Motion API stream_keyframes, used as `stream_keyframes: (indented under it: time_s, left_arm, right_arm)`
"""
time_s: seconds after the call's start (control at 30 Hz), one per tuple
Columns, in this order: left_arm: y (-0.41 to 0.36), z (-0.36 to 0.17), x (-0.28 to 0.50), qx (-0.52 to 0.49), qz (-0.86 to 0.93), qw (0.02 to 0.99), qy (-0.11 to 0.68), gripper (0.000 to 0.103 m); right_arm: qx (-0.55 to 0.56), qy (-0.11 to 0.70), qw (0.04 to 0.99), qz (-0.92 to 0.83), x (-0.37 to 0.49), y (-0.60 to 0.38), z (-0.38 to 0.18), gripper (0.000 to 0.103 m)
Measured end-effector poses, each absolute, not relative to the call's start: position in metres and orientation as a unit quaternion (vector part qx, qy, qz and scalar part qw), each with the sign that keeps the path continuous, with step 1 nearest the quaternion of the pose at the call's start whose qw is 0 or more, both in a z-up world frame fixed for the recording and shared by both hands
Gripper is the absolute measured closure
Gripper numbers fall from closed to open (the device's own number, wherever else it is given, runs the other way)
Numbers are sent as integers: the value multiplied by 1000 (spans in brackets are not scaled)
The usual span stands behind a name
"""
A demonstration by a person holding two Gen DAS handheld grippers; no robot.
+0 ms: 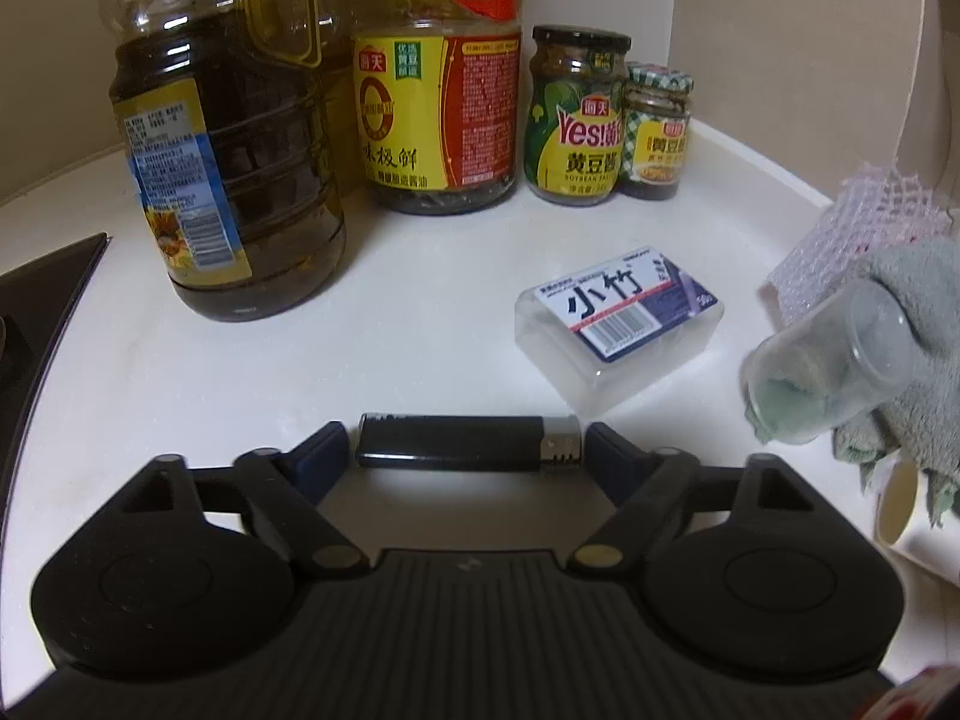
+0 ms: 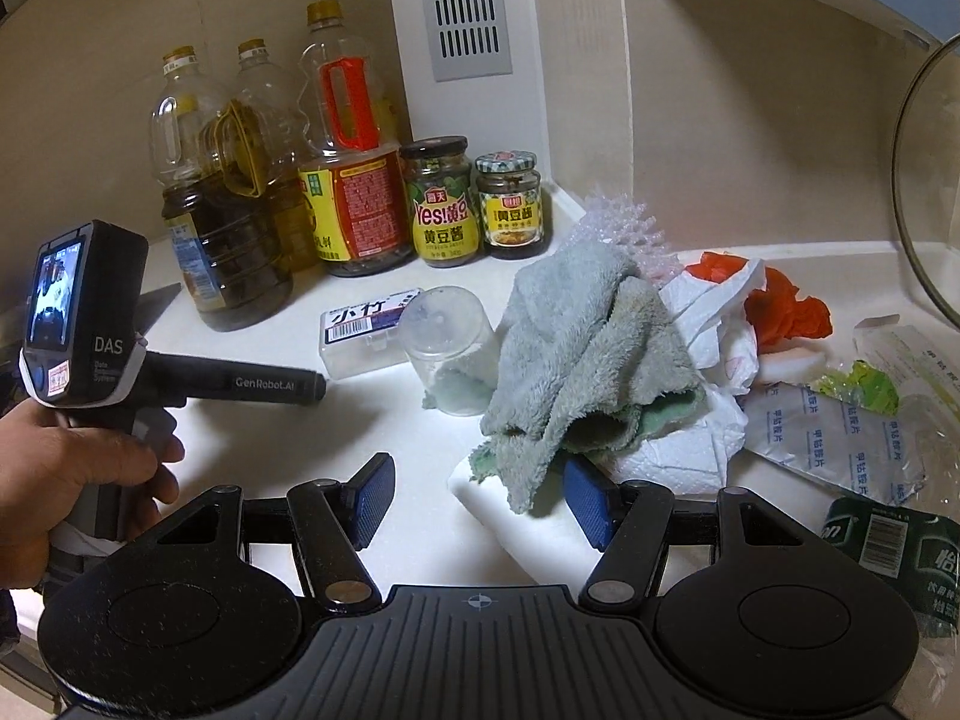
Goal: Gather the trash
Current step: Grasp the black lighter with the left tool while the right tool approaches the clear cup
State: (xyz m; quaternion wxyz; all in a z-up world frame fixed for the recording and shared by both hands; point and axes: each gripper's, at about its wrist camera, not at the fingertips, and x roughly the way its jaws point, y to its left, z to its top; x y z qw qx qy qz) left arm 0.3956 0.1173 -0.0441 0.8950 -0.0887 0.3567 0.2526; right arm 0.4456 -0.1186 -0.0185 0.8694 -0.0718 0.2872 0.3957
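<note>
On counter, L gripper (image 1: 467,450) clamps black lighter (image 1: 469,443) endwise, prob. touching; R gripper (image 2: 479,501) open.

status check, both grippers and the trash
Left gripper fingers at both ends of the lighter. Right gripper open, empty, near the rag. Wrappers on counter. Nothing in the way.
</note>
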Motion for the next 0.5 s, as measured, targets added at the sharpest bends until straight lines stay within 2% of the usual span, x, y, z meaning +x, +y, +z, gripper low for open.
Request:
stream_keyframes:
  time_s: [0.5]
  left_arm:
    - [113,-18,338,-115,241,904,334,23]
  right_arm:
    - [-76,277,871,397,460,-99,-17,41]
